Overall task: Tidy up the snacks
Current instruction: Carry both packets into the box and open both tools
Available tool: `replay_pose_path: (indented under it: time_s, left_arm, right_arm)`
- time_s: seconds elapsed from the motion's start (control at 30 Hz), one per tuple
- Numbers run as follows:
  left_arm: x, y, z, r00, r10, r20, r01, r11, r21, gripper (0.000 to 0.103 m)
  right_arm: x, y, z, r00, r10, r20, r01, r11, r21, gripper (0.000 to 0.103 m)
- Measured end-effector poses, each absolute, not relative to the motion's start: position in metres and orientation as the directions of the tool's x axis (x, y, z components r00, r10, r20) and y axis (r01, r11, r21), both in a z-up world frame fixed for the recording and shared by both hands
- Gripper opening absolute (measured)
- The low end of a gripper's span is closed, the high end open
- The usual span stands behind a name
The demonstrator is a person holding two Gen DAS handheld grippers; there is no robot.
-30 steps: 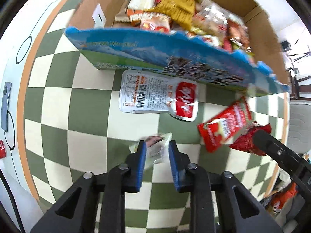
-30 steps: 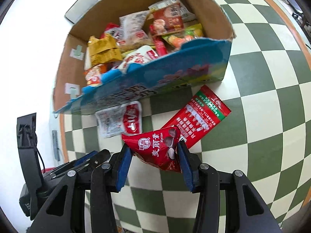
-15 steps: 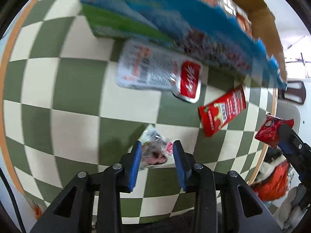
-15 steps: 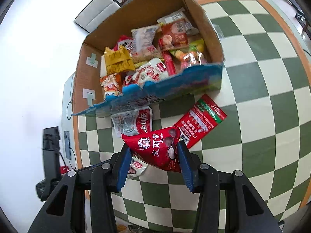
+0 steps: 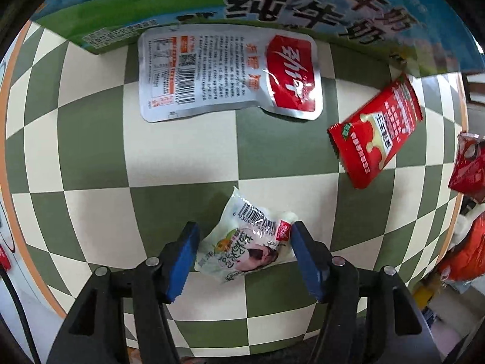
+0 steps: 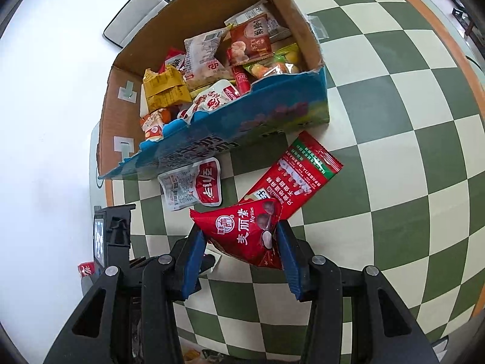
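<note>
Checkered table [image 5: 91, 139]: left gripper [image 5: 242, 254] opening around white packet [image 5: 248, 245]; right gripper [image 6: 242, 251] clamps red bag [image 6: 245, 233], hiding its base.

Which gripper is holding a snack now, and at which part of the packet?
The right gripper pinches the red Mylikes bag by its lower sides. The left gripper is opening; the white packet lies between them, released.

White packet [image 5: 247, 242] flat, red packet [image 6: 247, 235] lifted

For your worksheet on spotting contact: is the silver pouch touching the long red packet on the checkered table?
Apart. The left wrist view shows the silver pouch and the long red packet with a strip of bare checkered table between their nearest edges.
</note>
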State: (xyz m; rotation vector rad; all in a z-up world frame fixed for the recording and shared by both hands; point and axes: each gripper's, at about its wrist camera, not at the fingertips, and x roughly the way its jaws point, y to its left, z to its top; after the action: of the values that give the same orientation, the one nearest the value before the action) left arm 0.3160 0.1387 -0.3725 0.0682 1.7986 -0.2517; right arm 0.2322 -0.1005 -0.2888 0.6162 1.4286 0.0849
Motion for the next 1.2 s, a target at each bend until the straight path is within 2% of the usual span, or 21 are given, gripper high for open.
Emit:
replay_pose_path:
  time_s: [0.1, 0.3, 0.37, 0.5, 0.73, 0.9, 1.0, 1.2]
  left_arm:
    - [0.313, 0.130, -0.373, -0.243, -0.073, -0.967, 0.204, 0.971, -0.124, 0.059]
    - [0.306, 0.133, -0.374, -0.257, -0.124, -0.958, 0.149, 0.975, -0.166, 0.046]
    - [0.304, 0.138, -0.370, -0.255, -0.158, -0.954, 0.124, 0.973, -0.194, 0.038]
    - [0.305, 0.141, -0.360, -0.243, -0.183, -0.953, 0.115, 0.970, -0.215, 0.038]
    - [0.309, 0.134, -0.384, -0.313, -0.195, -0.929, 0.112, 0.964, -0.240, 0.040]
    - [0.301, 0.129, -0.383, -0.300, -0.153, -0.942, 0.169, 0.963, -0.210, 0.040]
    - [0.300, 0.130, -0.379, -0.284, -0.142, -0.948, 0.178, 0.964, -0.198, 0.035]
    - [0.298, 0.132, -0.337, -0.205, -0.195, -0.959, 0.134, 0.965, -0.225, 0.035]
  right_arm:
    - [0.233, -0.101, -0.289, 0.166, 0.414, -0.895, 0.309, 0.840, 0.446, 0.050]
    - [0.234, -0.101, -0.288, 0.170, 0.409, -0.896, 0.308, 0.842, 0.443, 0.049]
    - [0.235, -0.101, -0.287, 0.173, 0.411, -0.895, 0.304, 0.842, 0.446, 0.049]
    - [0.236, -0.101, -0.283, 0.181, 0.413, -0.892, 0.297, 0.842, 0.450, 0.049]
    - [0.238, -0.099, -0.283, 0.180, 0.415, -0.892, 0.299, 0.841, 0.451, 0.050]
    - [0.237, -0.100, -0.280, 0.189, 0.412, -0.891, 0.299, 0.840, 0.452, 0.050]
    - [0.236, -0.102, -0.280, 0.191, 0.410, -0.892, 0.305, 0.839, 0.450, 0.050]
    - [0.234, -0.105, -0.275, 0.203, 0.416, -0.887, 0.305, 0.834, 0.461, 0.050]
